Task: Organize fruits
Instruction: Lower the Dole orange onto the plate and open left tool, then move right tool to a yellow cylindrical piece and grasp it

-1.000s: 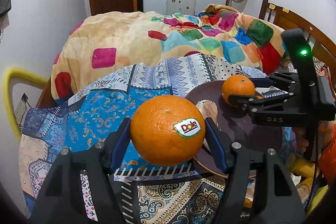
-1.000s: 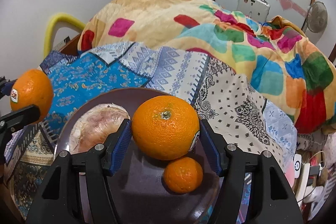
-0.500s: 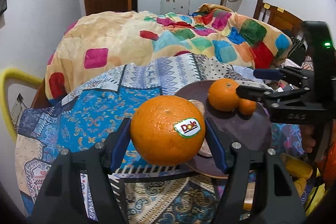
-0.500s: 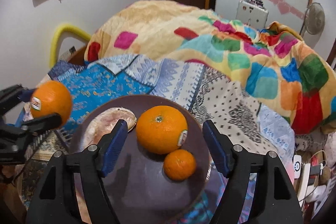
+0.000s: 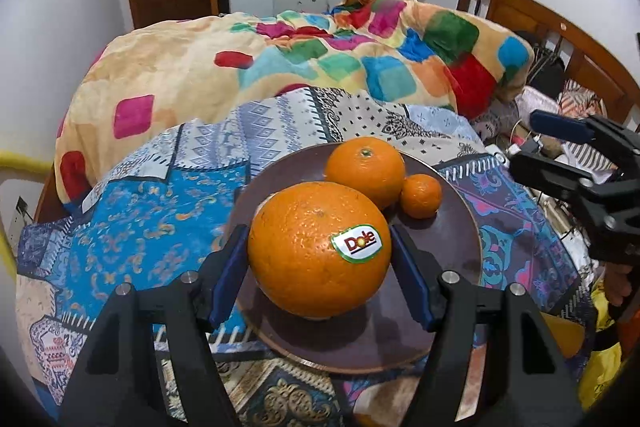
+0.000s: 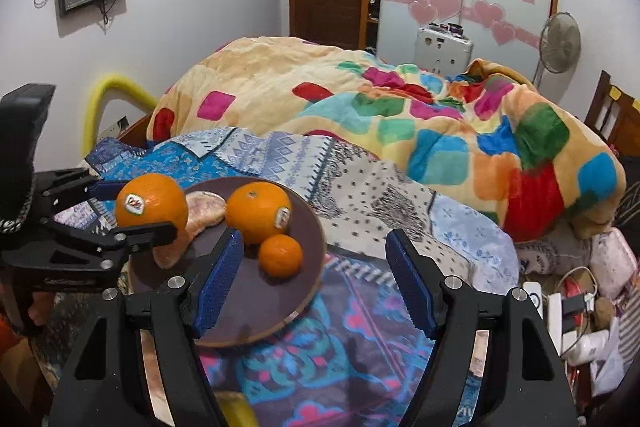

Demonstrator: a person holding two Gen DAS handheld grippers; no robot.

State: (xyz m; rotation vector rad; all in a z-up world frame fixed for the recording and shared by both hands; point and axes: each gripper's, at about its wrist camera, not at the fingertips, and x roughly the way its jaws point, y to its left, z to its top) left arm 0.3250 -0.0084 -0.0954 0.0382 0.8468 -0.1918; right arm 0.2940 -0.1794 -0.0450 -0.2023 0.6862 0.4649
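My left gripper clamps the big Dole-stickered orange above the round brown plate. I'd lower it into the bare patch, probably clear of the pale shell-like piece, before opening. My right gripper gapes empty.

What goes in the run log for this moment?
left gripper: shut on large Dole-stickered orange, above round brown plate | right gripper: open, empty | plate: medium orange, small orange

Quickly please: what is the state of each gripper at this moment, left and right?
Left gripper: closed on the Dole orange, above the plate.
Right gripper: open, holding nothing.
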